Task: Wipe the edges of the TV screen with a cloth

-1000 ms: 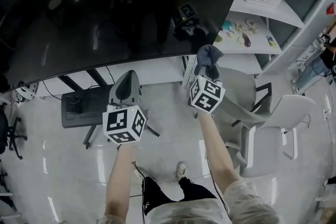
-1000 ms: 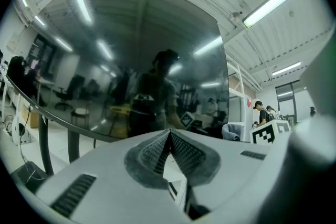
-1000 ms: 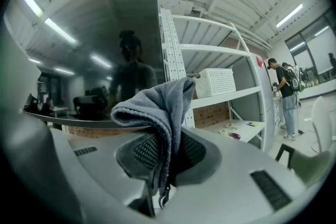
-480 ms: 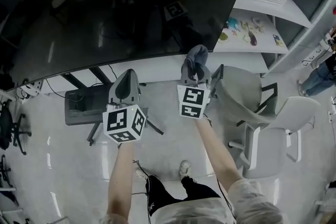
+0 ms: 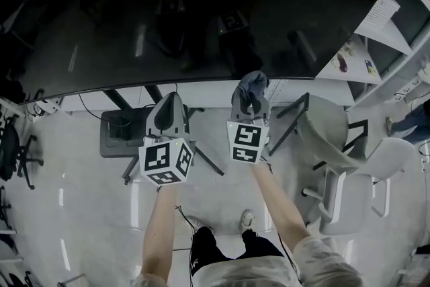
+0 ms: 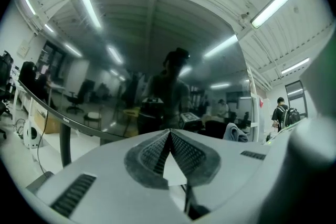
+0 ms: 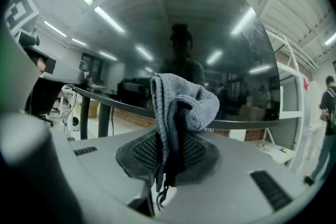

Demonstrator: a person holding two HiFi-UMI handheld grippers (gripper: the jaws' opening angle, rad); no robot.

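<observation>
A large dark TV screen [image 5: 188, 10] fills the top of the head view; its lower edge [image 5: 201, 85] runs across just ahead of both grippers. My right gripper [image 5: 249, 99] is shut on a grey-blue cloth [image 5: 252, 85], whose bunched top sits right at the screen's bottom edge. In the right gripper view the cloth [image 7: 178, 107] stands up from between the pads in front of the screen edge [image 7: 121, 107]. My left gripper [image 5: 167, 112] is shut with nothing in it, a little below the edge. In the left gripper view, its pads [image 6: 169, 150] meet at the tip before the screen [image 6: 157, 76].
The TV's stand legs [image 5: 124, 101] and a dark base box [image 5: 121, 138] lie under the screen at left. Grey chairs [image 5: 336, 144] stand to the right, with white shelves [image 5: 376, 30] beyond. A cable plug [image 5: 40, 106] hangs at far left. The person's feet [image 5: 247, 218] are on the glossy floor.
My right gripper with the cloth has slid left along the screen's bottom edge. The view has shifted so the shelves sit further right. The left gripper has stayed shut and empty.
</observation>
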